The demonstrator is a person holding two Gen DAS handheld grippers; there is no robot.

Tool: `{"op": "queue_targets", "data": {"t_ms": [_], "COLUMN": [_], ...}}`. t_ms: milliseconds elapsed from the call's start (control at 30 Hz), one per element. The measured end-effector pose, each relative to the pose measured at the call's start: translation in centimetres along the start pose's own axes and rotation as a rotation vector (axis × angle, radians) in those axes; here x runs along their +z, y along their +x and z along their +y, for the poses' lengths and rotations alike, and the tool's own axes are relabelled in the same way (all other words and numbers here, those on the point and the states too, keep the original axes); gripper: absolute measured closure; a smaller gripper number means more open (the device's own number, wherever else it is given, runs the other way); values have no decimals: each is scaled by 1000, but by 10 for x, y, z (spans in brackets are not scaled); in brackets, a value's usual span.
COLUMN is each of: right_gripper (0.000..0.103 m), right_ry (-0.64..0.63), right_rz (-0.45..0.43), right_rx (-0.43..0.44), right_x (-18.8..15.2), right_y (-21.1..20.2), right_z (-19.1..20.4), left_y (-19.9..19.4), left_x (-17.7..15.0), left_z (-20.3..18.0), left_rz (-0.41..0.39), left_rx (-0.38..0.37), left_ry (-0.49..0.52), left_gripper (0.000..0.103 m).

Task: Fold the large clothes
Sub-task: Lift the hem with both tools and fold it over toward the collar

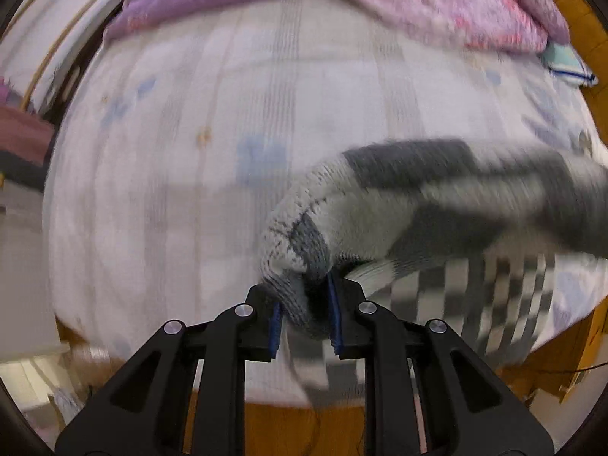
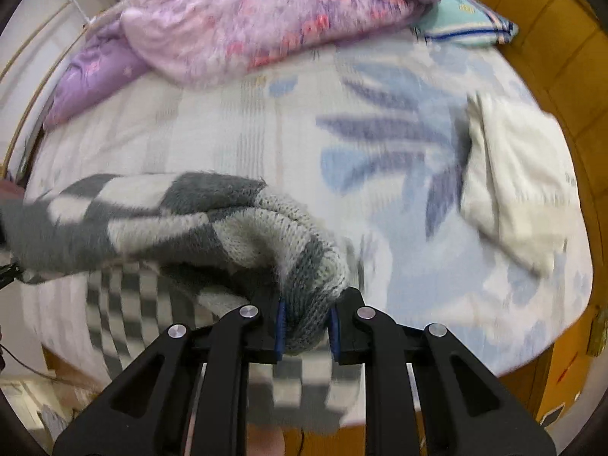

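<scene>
A bed [image 2: 266, 140] fills most of both views, covered by a pale sheet [image 1: 190, 190] with faint stripes and blue leaf prints. A purple and pink floral quilt [image 2: 258, 19] lies bunched along its far edge, a teal pillow [image 2: 467, 19] beside it. A folded white cloth [image 2: 520, 178] rests on the sheet. A padded tan headboard [image 2: 551, 38] curves along the right side. A wooden floor [image 1: 281, 429] shows below the bed's near edge.

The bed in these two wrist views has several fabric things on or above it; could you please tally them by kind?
Checked knit garment, held up by the left gripper and right gripper: 1
Purple and pink floral quilts: 2
White folded cloth: 1
Teal pillow with blue trim: 1
Total: 5
</scene>
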State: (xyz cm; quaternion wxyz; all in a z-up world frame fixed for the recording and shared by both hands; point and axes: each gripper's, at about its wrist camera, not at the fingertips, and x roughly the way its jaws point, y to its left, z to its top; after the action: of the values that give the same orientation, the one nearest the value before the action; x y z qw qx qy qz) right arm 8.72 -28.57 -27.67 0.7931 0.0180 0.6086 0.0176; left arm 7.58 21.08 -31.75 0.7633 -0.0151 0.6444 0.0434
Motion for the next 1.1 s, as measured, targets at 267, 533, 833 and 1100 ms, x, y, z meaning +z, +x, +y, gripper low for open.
{"op": "queue_targets", "data": {"t_ms": [267,533,833,1100], "right_gripper": [73,15,91,92], "right_ry": [143,280,670,675], "right_rz": [348,485,424,505], "right_rx": [-22,172,389,202], "right_x": [-125,-180,-162,-185], "right_y": [95,87,155,167], "right_z": [-19,-13,-18,-18], "left_y": [123,105,166,183], "left_x": [-138,-171,-147,-149], "left_z": [3,0,15,5], "left_rz": [363,375,458,542], "left_rx": [60,-111,-129,-29], "left_ry": [-70,-199,-535,-461], "left_gripper": [92,43,88,89]}}
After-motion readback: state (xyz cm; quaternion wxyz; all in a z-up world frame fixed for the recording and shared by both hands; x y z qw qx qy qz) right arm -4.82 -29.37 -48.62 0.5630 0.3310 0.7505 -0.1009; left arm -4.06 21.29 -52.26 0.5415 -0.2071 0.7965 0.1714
